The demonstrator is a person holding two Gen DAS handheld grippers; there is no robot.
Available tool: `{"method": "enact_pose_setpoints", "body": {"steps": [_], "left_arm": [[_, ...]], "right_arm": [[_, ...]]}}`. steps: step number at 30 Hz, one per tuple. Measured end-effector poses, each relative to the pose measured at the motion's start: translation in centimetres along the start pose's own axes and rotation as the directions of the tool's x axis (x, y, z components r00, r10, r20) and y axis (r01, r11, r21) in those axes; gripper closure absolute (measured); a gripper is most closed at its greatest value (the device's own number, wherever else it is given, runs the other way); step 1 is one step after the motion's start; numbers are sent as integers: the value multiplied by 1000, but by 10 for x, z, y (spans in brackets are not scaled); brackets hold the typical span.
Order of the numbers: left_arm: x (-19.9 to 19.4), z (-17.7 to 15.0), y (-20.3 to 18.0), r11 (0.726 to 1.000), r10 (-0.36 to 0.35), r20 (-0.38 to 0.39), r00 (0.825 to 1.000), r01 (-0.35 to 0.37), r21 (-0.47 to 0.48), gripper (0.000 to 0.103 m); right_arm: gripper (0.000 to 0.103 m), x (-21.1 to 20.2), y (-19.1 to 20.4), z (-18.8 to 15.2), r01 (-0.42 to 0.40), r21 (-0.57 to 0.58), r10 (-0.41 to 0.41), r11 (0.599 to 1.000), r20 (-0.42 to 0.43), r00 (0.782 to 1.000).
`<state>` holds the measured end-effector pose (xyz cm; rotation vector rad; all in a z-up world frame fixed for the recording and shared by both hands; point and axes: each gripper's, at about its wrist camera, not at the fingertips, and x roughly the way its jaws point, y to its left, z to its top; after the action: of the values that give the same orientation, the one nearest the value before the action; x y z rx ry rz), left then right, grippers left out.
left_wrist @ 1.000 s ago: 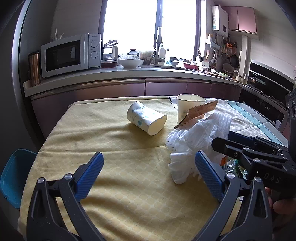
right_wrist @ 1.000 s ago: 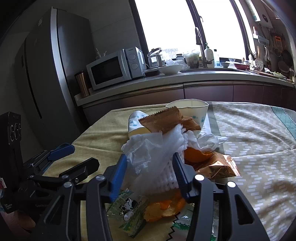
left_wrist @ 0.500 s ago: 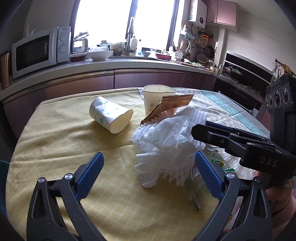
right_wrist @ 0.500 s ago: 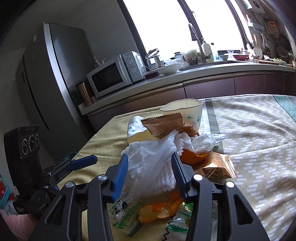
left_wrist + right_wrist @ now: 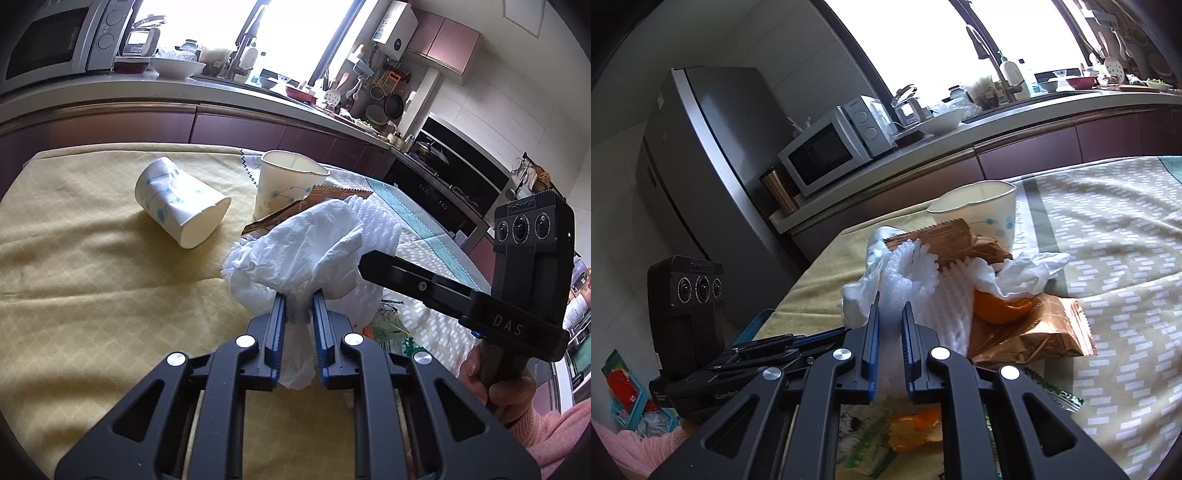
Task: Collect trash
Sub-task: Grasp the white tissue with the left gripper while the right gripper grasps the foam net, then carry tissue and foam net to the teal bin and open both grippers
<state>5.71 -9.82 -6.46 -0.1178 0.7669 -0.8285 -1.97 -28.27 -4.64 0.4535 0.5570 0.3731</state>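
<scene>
A heap of trash lies on the table. My left gripper [image 5: 299,299] is shut on a crumpled white tissue [image 5: 314,240]. My right gripper [image 5: 890,314] is shut on white foam netting [image 5: 916,277] in the same heap. Under and behind it lie brown snack wrappers [image 5: 1030,332], orange peel [image 5: 1001,310], more tissue [image 5: 1027,273] and green-white wrappers [image 5: 388,325]. One paper cup [image 5: 181,203] lies on its side on the yellow cloth. Another paper cup [image 5: 288,184] stands upright behind the heap. The right gripper's body [image 5: 480,302] shows in the left wrist view.
The table [image 5: 92,295] has a yellow cloth on the left and a patterned white-green cloth [image 5: 1108,258] on the right. A kitchen counter [image 5: 184,92] with a microwave [image 5: 831,147] runs behind. A fridge [image 5: 694,166] stands at the left. A blue bin [image 5: 757,325] sits beside the table.
Both grippers have closed: the left went from wide open to shut on the tissue, the right narrowed onto the foam netting. Both moved closer to the heap.
</scene>
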Motion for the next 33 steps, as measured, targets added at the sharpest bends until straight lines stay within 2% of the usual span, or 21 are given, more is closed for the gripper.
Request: {"method": "enact_pose_setpoints", "body": {"steps": [5, 10, 15, 19, 26, 33], "left_arm": [[-34, 0, 5, 999, 36, 54, 998, -36, 0, 89], [-81, -3, 28, 995, 98, 101, 990, -95, -37, 89], [-129, -13, 50, 982, 180, 136, 974, -171, -75, 89], [-158, -23, 66, 963, 263, 148, 953, -248, -107, 89], [-212, -41, 112, 904, 406, 145, 902, -373, -208, 89], [-255, -56, 180, 802, 563, 105, 820, -511, -309, 89]], "right_arm": [[93, -2, 22, 9, -54, -35, 54, 998, 11, 998], [93, 2, 48, 19, -110, -87, 112, 990, 14, 994], [93, 18, 78, 26, -176, -130, 176, 976, -11, 984], [93, 38, 106, 28, -227, -169, 223, 959, -45, 974], [93, 88, 151, 22, -324, -172, 303, 930, -134, 943], [93, 146, 206, 15, -413, -186, 373, 891, -218, 902]]}}
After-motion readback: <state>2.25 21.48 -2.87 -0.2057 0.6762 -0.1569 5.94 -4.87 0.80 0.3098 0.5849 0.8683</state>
